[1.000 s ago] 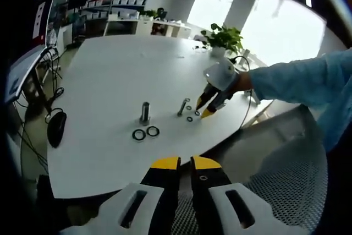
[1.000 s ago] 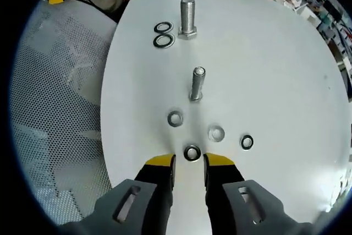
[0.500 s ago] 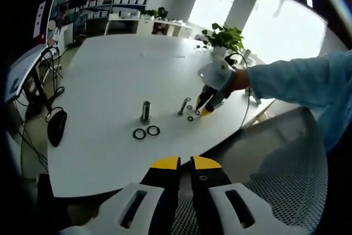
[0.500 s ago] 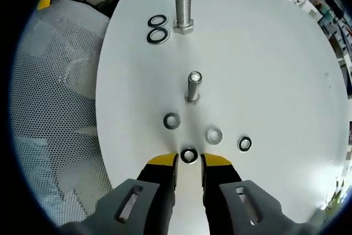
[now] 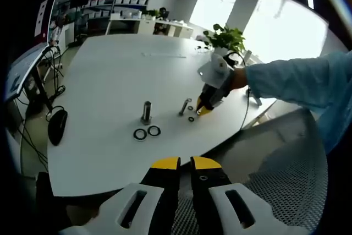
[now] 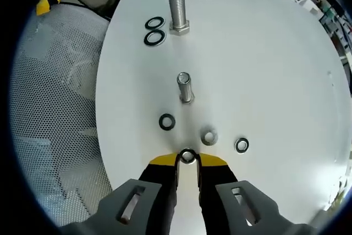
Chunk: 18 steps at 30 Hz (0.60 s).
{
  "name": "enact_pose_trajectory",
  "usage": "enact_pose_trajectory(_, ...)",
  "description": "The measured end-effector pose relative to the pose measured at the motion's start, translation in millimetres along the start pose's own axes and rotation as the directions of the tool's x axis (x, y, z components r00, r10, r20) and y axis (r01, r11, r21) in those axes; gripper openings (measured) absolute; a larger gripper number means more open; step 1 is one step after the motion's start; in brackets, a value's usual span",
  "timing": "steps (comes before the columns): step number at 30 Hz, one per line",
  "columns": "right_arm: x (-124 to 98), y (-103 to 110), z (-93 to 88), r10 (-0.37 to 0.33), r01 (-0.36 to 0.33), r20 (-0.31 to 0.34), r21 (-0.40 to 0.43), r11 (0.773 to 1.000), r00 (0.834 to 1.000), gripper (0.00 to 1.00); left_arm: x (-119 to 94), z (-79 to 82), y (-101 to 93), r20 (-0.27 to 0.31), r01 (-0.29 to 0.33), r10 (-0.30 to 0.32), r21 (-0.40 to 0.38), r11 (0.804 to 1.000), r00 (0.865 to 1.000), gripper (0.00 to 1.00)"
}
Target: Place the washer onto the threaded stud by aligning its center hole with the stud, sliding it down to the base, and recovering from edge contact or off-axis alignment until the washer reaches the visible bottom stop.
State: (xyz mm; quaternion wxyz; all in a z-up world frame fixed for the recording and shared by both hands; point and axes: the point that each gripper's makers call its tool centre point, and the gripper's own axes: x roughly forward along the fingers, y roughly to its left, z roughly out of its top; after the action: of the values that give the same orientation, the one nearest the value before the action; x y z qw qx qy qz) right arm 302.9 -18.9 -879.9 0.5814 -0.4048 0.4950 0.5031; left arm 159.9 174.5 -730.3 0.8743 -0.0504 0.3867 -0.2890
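1. In the right gripper view, the right gripper (image 6: pixel 187 160) reaches low over the white desk (image 6: pixel 264 64), its yellow-tipped jaws narrowly parted around a small washer (image 6: pixel 187 156) that lies flat between the tips; whether they press on it I cannot tell.
2. Ahead stands the threaded stud (image 6: pixel 185 87), upright and bare.
3. Three loose washers (image 6: pixel 208 136) lie near its base.
4. Farther off is a larger bolt (image 6: pixel 177 12) with two black rings (image 6: pixel 154 30) beside it.
5. In the left gripper view, the left gripper (image 5: pixel 185 163) hangs off the desk edge, jaws nearly together, holding nothing.
6. No writing is legible.
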Motion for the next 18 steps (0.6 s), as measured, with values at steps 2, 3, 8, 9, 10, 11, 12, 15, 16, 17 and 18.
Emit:
enact_pose_trajectory(2, 0.1, 0.2, 0.0, 0.001, -0.001, -0.008, -0.007, 1.0, 1.0, 0.13, 0.0, -0.2, 0.1, -0.001, -0.001, 0.001, -0.001, 1.0, 1.0, 0.05)
enact_pose_trajectory(3, 0.2, 0.1, -0.1, 0.001, -0.001, -0.01, -0.005, 1.0, 1.0, 0.13, -0.1, -0.1, -0.1, 0.0, 0.0, 0.0, -0.002, 1.0, 1.0, 0.05)
enact_pose_trajectory(8, 0.0, 0.6, -0.3, -0.003, 0.003, -0.016, -0.002, 1.0, 1.0, 0.13, -0.2, 0.0, -0.3, 0.002, -0.001, 0.001, -0.004, 1.0, 1.0, 0.05)
enact_pose_trajectory(9, -0.1, 0.6, -0.4, -0.005, 0.005, -0.015, -0.001, 1.0, 1.0, 0.13, -0.1, 0.0, -0.1, 0.002, -0.001, 0.001, -0.004, 1.0, 1.0, 0.05)
enact_pose_trajectory(10, -0.2, 0.6, -0.4, -0.006, 0.006, -0.013, 0.0, 1.0, 1.0, 0.13, -0.1, 0.0, -0.1, 0.002, -0.001, 0.001, -0.004, 1.0, 1.0, 0.05)
enact_pose_trajectory(11, -0.3, 0.3, -0.6, -0.01, 0.01, -0.007, 0.008, 1.0, 1.0, 0.13, -0.2, 0.0, 0.0, 0.002, -0.001, 0.001, -0.004, 1.0, 1.0, 0.05)
enact_pose_trajectory(12, -0.4, 0.2, -0.8, -0.012, 0.012, -0.002, 0.013, 1.0, 1.0, 0.13, -0.2, -0.2, 0.0, 0.002, -0.002, 0.002, -0.004, 1.0, 1.0, 0.05)
enact_pose_trajectory(15, -0.5, -0.7, 1.5, -0.036, 0.035, 0.038, 0.027, 0.999, 0.999, 0.13, -0.4, -0.3, 0.0, 0.002, -0.002, 0.002, -0.005, 1.0, 1.0, 0.05)
enact_pose_trajectory(16, 0.0, -1.4, 0.6, -0.037, 0.034, 0.054, 0.053, 0.998, 0.998, 0.13, -0.4, -0.1, 0.1, 0.003, -0.003, 0.003, -0.004, 1.0, 1.0, 0.05)
enact_pose_trajectory(17, -0.1, -1.5, 0.3, -0.039, 0.035, 0.061, 0.059, 0.998, 0.997, 0.13, -0.4, 0.1, 0.1, 0.004, -0.002, 0.002, -0.004, 1.0, 1.0, 0.05)
enact_pose_trajectory(18, -0.7, -1.0, 0.1, -0.041, 0.037, 0.069, 0.052, 0.998, 0.997, 0.13, -0.4, 0.4, 0.0, 0.005, -0.002, 0.002, -0.003, 1.0, 1.0, 0.05)
